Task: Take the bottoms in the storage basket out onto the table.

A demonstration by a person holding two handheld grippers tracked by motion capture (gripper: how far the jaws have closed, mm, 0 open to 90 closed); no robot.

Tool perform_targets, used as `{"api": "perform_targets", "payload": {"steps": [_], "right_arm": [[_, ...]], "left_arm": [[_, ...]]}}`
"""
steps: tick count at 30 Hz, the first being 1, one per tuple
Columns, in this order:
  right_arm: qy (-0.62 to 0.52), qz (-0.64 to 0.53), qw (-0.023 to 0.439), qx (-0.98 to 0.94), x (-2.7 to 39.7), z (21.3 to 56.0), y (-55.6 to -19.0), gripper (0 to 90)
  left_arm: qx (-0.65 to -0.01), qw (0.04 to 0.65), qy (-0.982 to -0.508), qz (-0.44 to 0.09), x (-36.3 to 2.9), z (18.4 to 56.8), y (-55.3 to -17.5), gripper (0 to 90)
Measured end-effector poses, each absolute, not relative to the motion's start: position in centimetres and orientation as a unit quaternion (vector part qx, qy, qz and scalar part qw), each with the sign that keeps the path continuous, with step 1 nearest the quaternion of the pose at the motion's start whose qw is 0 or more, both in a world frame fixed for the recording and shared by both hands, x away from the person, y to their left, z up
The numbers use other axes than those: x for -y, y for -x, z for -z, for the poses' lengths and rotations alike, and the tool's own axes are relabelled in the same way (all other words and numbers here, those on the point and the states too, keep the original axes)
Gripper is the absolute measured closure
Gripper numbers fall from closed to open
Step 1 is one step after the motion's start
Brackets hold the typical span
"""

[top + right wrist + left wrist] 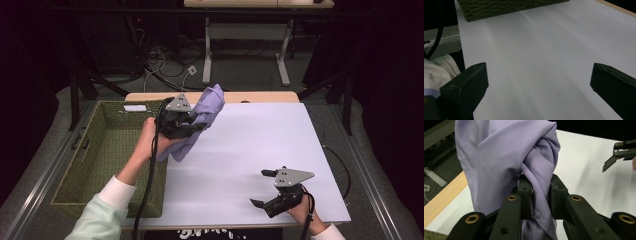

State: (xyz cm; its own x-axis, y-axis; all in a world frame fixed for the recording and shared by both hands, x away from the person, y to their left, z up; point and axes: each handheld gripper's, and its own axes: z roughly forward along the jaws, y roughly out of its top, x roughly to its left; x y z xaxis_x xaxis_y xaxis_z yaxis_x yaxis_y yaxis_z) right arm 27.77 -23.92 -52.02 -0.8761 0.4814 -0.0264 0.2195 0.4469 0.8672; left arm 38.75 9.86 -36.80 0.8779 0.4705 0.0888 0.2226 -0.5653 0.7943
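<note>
Both grippers work over a white table top. Nearest the person, at about five o'clock on the table, the right gripper rests low by the front edge, held in the right hand, with its grey plate on top. Its jaws stand wide apart with nothing between them; in the right gripper view only bare white table shows in the gap, with a corner of the green basket at twelve o'clock and a pale sleeve at nine o'clock.

Farther off, at about ten o'clock on the table, the left gripper is raised above the surface, held in the left hand, whose forearm comes up in a light green sleeve. Its jaws are pressed onto a lilac cloth. In the left gripper view a twisted fold of the cloth is pinched between the two black jaws; the rest bunches above them and a tail hangs below. The right gripper shows at two o'clock in that view, well apart.

From the high view the cloth hangs clear of the table, its top near the far wooden edge.

At nine o'clock, just beside the table's left edge, stands the basket, woven and rectangular, with a small white tag at its far rim.
</note>
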Motion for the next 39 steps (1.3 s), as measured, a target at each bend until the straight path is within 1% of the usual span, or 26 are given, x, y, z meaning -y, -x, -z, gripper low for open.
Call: {"api": "perform_targets", "payload": {"steps": [9,39], "right_arm": [[-0.209,-0.483,0.136,-0.84,23.9,52.0,-27.8,1.3],[-0.21,-0.482,0.134,-0.84,23.9,52.0,-27.8,1.3]], "left_arm": [[-0.191,0.416,-0.878,-0.139,-8.8,37.3,-38.9,75.1],[-0.195,0.377,-0.897,-0.123,-7.6,39.3,-39.8,75.0]]}}
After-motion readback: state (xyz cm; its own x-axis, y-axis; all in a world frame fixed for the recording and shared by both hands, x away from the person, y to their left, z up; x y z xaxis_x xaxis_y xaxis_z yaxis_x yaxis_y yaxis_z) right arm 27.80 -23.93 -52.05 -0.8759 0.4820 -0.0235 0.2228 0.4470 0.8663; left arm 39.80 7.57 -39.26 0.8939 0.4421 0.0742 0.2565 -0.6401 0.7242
